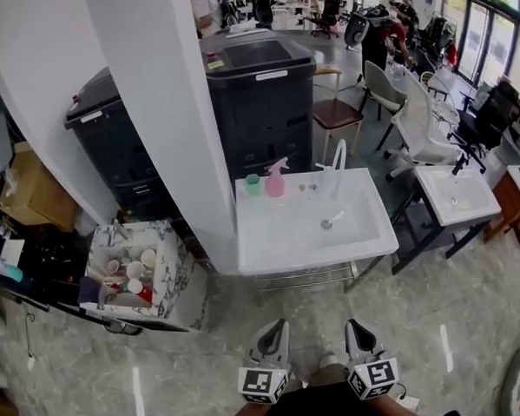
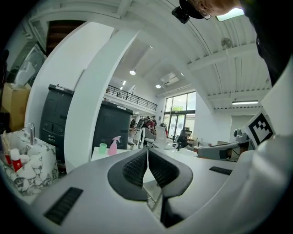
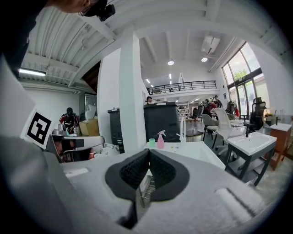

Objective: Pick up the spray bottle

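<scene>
White sink (image 1: 366, 241) holds pink spray bottle (image 1: 276, 179); both grippers' jaws closed

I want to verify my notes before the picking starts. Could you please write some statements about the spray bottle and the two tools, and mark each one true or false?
1. The pink spray bottle stands upright on the back ledge of the white sink. True.
2. The left tool is closed on the spray bottle. False: its jaws are together with nothing between them, and the bottle is far ahead of it.
3. A green cup stands beside the bottle. True.
4. The jaws of the right tool stand wide apart. False: they are together and hold nothing.
</scene>
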The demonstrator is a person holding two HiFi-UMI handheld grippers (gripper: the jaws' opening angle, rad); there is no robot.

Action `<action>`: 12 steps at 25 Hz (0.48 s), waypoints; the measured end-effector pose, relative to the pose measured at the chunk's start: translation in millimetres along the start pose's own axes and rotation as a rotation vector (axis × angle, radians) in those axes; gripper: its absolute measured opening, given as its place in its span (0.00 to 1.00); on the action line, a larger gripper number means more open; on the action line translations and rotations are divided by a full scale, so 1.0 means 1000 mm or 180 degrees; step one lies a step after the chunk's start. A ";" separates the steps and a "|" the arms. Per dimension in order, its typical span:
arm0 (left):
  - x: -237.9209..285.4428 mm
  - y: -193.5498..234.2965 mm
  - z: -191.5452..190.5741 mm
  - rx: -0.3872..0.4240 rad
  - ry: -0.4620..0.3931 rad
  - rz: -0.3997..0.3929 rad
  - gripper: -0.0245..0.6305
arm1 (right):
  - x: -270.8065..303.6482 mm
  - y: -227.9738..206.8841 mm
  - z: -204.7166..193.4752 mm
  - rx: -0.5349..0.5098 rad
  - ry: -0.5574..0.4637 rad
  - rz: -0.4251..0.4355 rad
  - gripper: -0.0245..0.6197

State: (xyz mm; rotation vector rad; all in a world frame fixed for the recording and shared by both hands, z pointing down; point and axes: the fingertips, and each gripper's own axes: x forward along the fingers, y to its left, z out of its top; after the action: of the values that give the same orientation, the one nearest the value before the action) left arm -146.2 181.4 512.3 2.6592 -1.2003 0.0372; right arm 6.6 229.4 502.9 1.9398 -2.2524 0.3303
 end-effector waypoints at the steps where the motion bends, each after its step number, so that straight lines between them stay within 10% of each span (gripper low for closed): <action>1: 0.001 0.003 -0.002 -0.0008 0.0006 0.0003 0.07 | 0.005 0.000 -0.003 0.0015 0.0020 -0.0008 0.04; 12: 0.036 0.024 -0.020 0.0022 0.0181 0.0027 0.07 | 0.066 -0.009 -0.015 0.0051 0.0105 0.0113 0.04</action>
State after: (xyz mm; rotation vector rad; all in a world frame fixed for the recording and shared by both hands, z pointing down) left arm -139.0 143.3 540.3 2.6403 -1.1960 0.1177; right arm 4.9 169.2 534.7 1.8897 -2.2727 0.3830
